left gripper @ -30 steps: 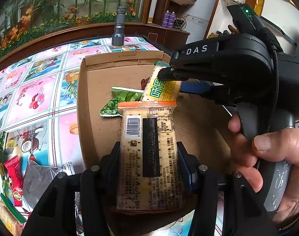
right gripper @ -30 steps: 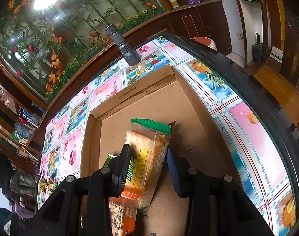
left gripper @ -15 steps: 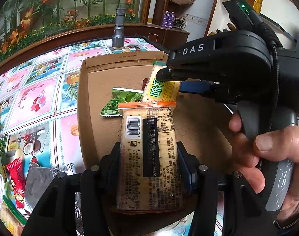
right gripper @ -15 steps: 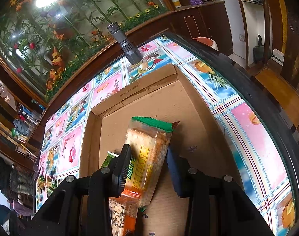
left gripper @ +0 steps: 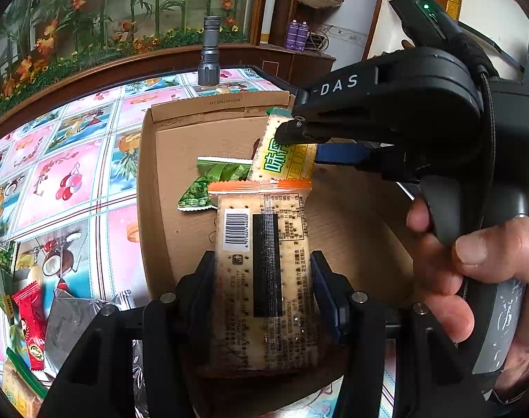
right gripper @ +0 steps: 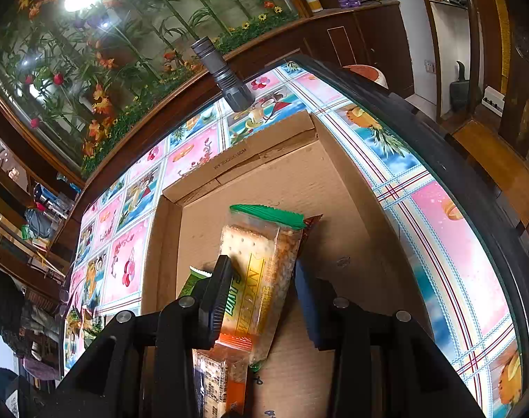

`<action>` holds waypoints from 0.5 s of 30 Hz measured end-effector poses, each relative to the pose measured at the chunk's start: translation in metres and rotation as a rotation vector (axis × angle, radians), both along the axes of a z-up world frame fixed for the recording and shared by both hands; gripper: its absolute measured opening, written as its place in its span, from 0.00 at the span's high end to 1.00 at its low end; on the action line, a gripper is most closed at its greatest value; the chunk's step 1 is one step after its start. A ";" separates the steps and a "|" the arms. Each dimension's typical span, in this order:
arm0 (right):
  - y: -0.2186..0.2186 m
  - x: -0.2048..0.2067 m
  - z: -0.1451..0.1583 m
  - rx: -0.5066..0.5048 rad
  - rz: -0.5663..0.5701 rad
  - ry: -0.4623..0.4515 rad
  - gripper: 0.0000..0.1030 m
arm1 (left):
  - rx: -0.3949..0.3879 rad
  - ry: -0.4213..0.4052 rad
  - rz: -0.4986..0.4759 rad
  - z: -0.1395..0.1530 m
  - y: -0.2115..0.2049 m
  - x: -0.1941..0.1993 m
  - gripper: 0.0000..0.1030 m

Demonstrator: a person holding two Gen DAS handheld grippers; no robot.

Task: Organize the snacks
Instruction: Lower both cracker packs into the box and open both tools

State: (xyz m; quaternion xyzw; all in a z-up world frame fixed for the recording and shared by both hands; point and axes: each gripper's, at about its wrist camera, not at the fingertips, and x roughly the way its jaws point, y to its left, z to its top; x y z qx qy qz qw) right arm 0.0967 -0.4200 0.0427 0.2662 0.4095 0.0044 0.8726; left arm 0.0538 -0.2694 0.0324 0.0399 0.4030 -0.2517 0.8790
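My left gripper (left gripper: 262, 278) is shut on an orange-edged cracker packet (left gripper: 262, 261), barcode side up, held over the near part of a cardboard box (left gripper: 195, 132). My right gripper (right gripper: 261, 296) is shut on a green-edged cracker packet (right gripper: 261, 264) with yellow print, tilted above the box floor (right gripper: 299, 188). The right gripper and its packet (left gripper: 282, 160) also show in the left wrist view, just beyond the orange packet. A green snack pouch (left gripper: 212, 181) lies in the box, left of both packets.
A grey flashlight (left gripper: 208, 55) stands on the table beyond the box. Loose snacks lie left of the box: a red packet (left gripper: 29, 324) and a silver pouch (left gripper: 73, 324). The table's dark rim (right gripper: 438, 146) runs along the right.
Both grippers keep their packets and have barely moved; the views have shifted very slightly.
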 end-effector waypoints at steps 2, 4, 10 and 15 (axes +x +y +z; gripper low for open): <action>0.000 0.000 0.000 0.001 0.001 0.000 0.61 | 0.001 -0.001 0.000 0.000 0.000 0.000 0.49; 0.000 0.000 0.000 0.001 0.002 0.001 0.61 | 0.002 -0.001 0.000 0.000 0.000 0.000 0.49; 0.001 -0.001 0.000 -0.007 0.001 -0.001 0.61 | 0.008 -0.008 -0.003 0.000 -0.001 -0.002 0.49; 0.000 -0.002 0.001 -0.002 -0.002 -0.004 0.61 | 0.017 -0.019 -0.002 0.001 -0.002 -0.002 0.48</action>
